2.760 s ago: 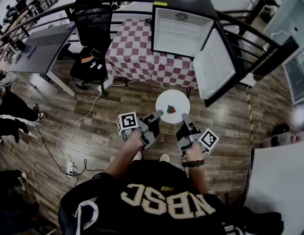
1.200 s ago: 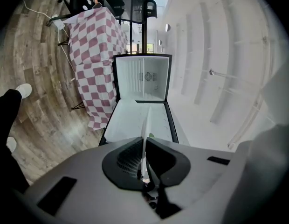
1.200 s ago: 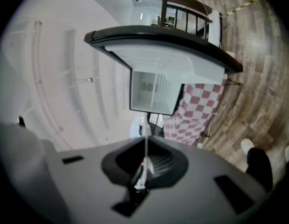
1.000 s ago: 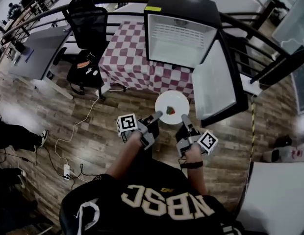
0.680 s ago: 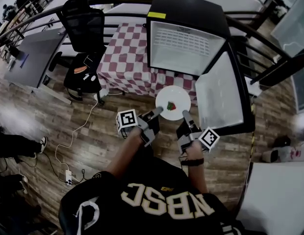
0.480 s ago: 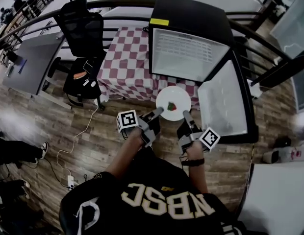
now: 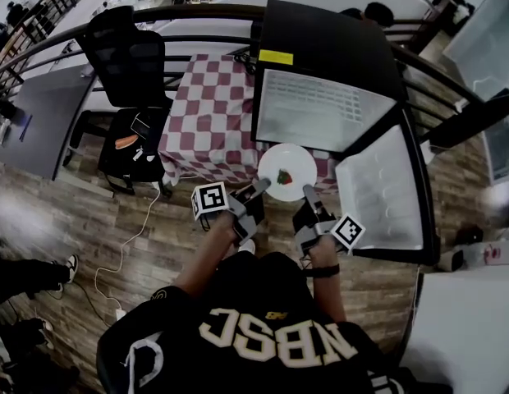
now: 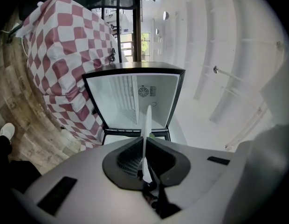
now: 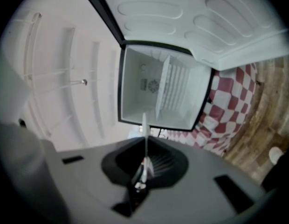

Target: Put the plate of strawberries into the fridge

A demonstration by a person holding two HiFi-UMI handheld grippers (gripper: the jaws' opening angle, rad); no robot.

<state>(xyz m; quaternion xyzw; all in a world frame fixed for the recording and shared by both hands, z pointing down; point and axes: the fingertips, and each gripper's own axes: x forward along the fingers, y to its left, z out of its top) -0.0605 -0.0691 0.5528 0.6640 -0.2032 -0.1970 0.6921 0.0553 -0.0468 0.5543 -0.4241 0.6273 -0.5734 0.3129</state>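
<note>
1. Your left gripper (image 7: 261, 186) pinches the left rim of the white plate (image 7: 289, 164). Its jaws are pressed onto the thin edge, which the left gripper view shows edge-on between them.
2. Your right gripper (image 7: 309, 192) clamps the plate's near right rim the same way, with its jaws almost together on the edge.
3. You hold the plate level in the air between both grippers, just in front of the fridge (image 7: 320, 52) opening and not inside it.
4. The strawberries (image 7: 285, 176) sit near the plate's middle as a small red lump with some green. You cannot tell how many there are.
5. The black-cased fridge stands at the right end of the checkered tablecloth (image 7: 205, 109). Its white interior faces you, and its door (image 7: 384, 189) is swung wide open to your right.
6. A black office chair (image 7: 127, 52) stands left of the table on the wooden floor (image 7: 115, 220).
</note>
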